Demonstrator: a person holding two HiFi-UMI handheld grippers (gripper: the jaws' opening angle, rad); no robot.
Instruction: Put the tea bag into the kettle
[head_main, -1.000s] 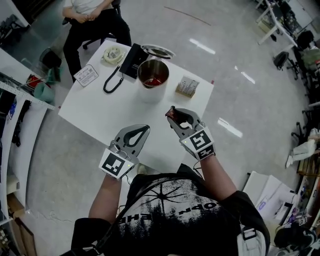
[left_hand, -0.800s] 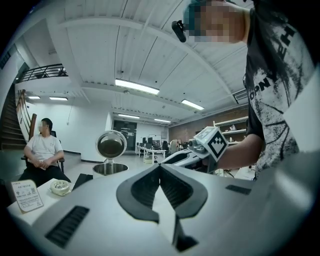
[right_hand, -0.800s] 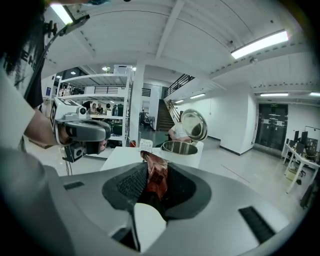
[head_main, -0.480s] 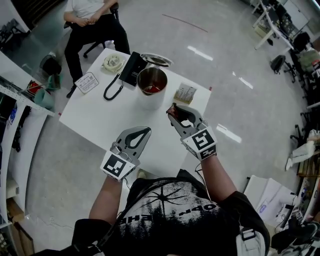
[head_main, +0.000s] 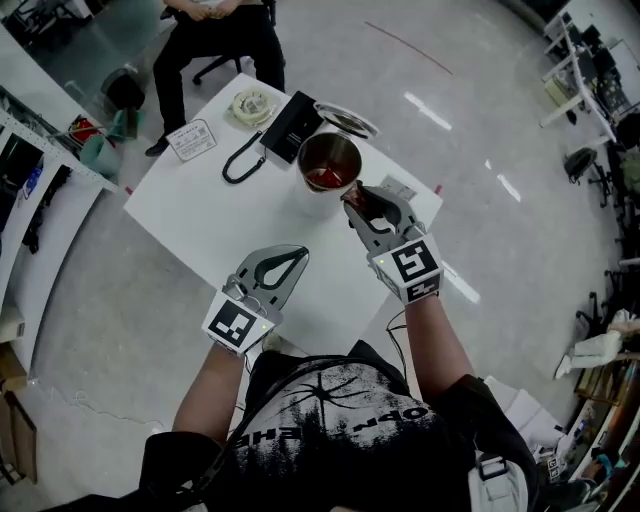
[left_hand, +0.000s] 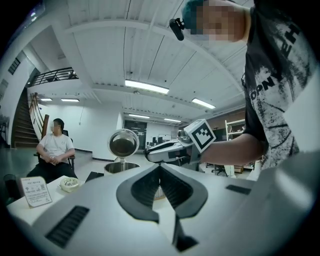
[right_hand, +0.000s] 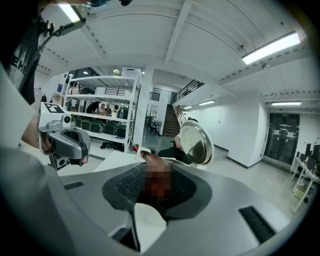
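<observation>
Holding a reddish-brown tea bag (head_main: 350, 194) pinched at its tip, your right gripper (head_main: 358, 203) hangs above the counter (head_main: 200, 215), just beside the open stainless kettle (head_main: 328, 168). The kettle's mouth lies ahead of the gripper and a little to its left, near but not yet under the bag. That offset is what the coming move turns on: the bag likely has to travel forward and left until it is over the rim before you let it go. The hinged lid (head_main: 348, 121) stands tipped back on the far side, so the approach from your side looks clear.

Your left gripper (head_main: 297, 253) has its jaws pressed together on nothing. It waits lower over the counter, well apart from the kettle, so the right one is plainly the nearer.

In the right gripper view, the tea bag (right_hand: 157, 182) is a dark, crumpled-looking packet lying along the jaws, with a pale corner poking past the tips; a patch laid over that picture hides finer detail. Something red already shows inside the kettle. A small box (head_main: 398, 186) sits on the counter behind the right gripper.
</observation>
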